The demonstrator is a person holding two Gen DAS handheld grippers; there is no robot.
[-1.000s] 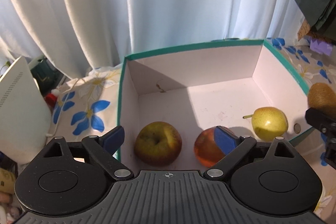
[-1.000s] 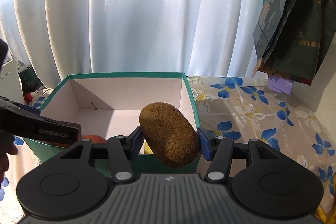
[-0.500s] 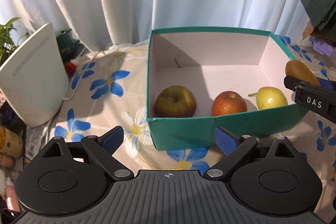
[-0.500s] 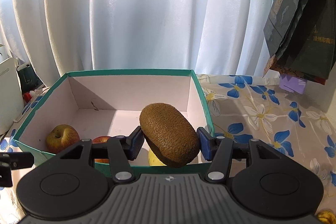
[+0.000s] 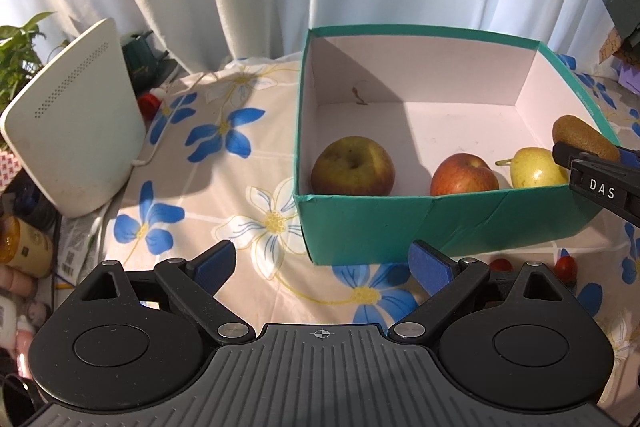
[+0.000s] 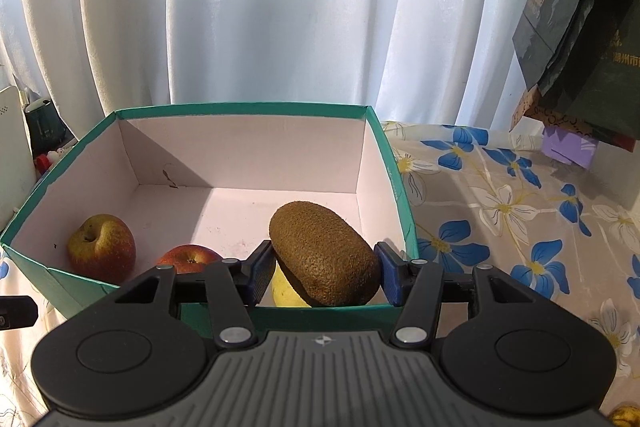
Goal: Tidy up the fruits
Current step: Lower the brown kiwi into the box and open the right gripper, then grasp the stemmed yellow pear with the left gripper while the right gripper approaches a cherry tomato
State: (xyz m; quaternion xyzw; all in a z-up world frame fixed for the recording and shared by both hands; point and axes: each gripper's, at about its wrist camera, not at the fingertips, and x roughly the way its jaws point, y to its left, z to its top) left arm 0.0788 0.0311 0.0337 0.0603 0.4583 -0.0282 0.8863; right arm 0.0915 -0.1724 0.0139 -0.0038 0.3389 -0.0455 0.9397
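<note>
A teal box (image 5: 440,223) with a white inside holds a yellow-green apple (image 5: 353,166), a red apple (image 5: 464,175) and a yellow pear (image 5: 534,171) along its near wall. My right gripper (image 6: 324,273) is shut on a brown kiwi (image 6: 324,253) and holds it over the box's near right corner, above the pear (image 6: 286,291). The kiwi also shows in the left wrist view (image 5: 580,137). My left gripper (image 5: 324,265) is open and empty, over the tablecloth in front of the box's near wall.
A flowered tablecloth (image 5: 224,187) covers the table. A white device (image 5: 76,131) stands at the left, with a plant and bottles beyond. Two small red fruits (image 5: 566,265) lie before the box. A dark bag (image 6: 580,27) hangs at the right. White curtains close the back.
My left gripper has pulled back out of the box, open and empty. My right gripper has carried the kiwi forward over the box's near right corner.
</note>
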